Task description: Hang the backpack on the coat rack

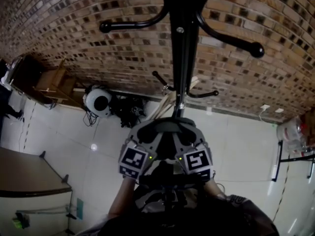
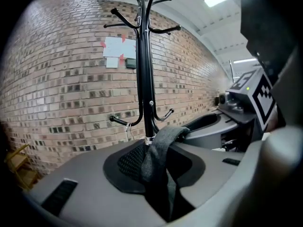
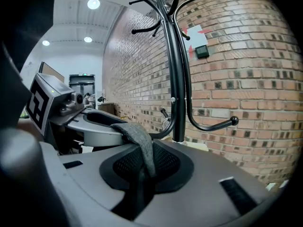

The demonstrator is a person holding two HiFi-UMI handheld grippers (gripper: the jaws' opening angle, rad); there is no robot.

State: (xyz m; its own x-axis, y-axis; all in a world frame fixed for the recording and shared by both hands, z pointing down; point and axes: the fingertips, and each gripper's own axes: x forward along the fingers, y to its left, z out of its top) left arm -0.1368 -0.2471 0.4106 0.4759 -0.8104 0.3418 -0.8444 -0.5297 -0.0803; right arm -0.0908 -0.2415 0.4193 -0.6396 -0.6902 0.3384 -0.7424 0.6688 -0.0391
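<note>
The black coat rack [image 1: 179, 58] rises right in front of me against the brick wall, with two upper hooks [image 1: 106, 27] and shorter lower hooks [image 1: 204, 93]. Both grippers are held side by side just before its pole. My left gripper [image 1: 151, 132] and right gripper [image 1: 186, 131] each pinch the backpack's grey top strap [image 2: 158, 160], which bridges from one pair of jaws to the other. In the right gripper view the same strap [image 3: 137, 136] drapes across from the left gripper [image 3: 61, 103]. The dark backpack [image 1: 167, 213] hangs below my hands, mostly hidden.
A brick wall [image 1: 74, 43] backs the rack, with papers [image 2: 116, 51] taped on it. A white round device [image 1: 98, 101] and cables sit on the floor at its left, a wooden shelf [image 1: 49, 82] further left. A table corner [image 1: 29, 178] is near left; a black stand [image 1: 290, 159] right.
</note>
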